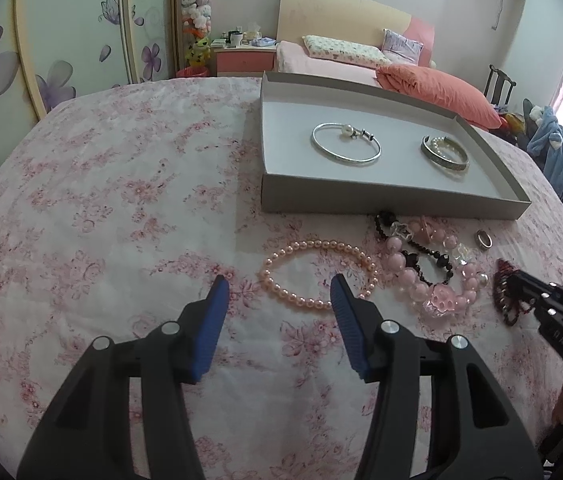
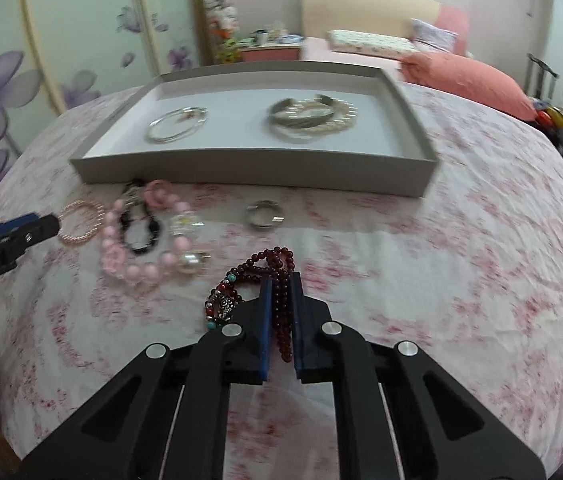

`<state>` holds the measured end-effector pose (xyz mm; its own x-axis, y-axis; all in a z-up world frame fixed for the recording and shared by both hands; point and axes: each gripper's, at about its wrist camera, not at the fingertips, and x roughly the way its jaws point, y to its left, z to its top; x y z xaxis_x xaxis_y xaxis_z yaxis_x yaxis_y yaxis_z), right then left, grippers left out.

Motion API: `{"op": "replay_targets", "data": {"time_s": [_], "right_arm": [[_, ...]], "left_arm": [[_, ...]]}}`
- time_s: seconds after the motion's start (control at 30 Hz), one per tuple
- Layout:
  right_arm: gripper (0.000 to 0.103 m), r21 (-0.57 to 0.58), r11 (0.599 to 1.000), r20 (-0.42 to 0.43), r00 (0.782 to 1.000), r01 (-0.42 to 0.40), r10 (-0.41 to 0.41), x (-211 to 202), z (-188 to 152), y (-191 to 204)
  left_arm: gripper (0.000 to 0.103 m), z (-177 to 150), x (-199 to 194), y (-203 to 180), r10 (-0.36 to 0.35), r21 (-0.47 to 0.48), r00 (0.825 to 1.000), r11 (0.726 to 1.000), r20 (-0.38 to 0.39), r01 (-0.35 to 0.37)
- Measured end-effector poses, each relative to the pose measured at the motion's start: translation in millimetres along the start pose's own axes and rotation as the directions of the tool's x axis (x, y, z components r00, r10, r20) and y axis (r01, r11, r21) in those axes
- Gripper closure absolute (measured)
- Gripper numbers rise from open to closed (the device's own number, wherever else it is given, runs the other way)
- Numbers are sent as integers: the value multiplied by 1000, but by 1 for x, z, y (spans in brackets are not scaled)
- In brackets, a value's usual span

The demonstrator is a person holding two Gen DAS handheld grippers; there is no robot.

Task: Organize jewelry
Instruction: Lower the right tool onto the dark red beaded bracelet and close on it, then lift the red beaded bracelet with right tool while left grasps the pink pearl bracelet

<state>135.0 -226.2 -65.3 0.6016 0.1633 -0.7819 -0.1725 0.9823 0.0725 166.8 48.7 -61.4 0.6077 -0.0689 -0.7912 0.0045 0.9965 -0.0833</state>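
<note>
Lying across the far side of the flowered bedspread [image 2: 461, 208], the shallow grey tray [image 2: 241, 172] sits straight ahead of both grippers with its long side running left to right, two silver bangles already inside. The right gripper [image 2: 280, 280] is the better placed for it: its blue pads are clamped on a dark red bead bracelet [image 2: 277, 264], whose loop spills out to the left of the jaws, so the carry is forward and up over the tray's near wall. The left gripper [image 1: 279, 286] hangs half open and empty, with the pink pearl bracelet [image 1: 317, 276] lying on the spread just beyond its fingertips. A small ring [image 2: 264, 213] rests between red bracelet and tray. White lettering on the left gripper's side is too blurred to read with confidence.
</note>
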Motion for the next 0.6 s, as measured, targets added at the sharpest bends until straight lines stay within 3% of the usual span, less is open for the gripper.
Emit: {"op": "replay_targets", "data": {"time_s": [0.23, 0.6], "right_arm": [[94, 4, 1000, 14, 1000, 22, -22, 0, -2, -6], [94, 3, 1000, 17, 1000, 22, -22, 1, -4, -4]], "left_arm": [[74, 4, 13, -5, 26, 8, 1000, 1000, -18, -26], [78, 9, 19, -12, 65, 62, 998, 996, -6, -65]]}}
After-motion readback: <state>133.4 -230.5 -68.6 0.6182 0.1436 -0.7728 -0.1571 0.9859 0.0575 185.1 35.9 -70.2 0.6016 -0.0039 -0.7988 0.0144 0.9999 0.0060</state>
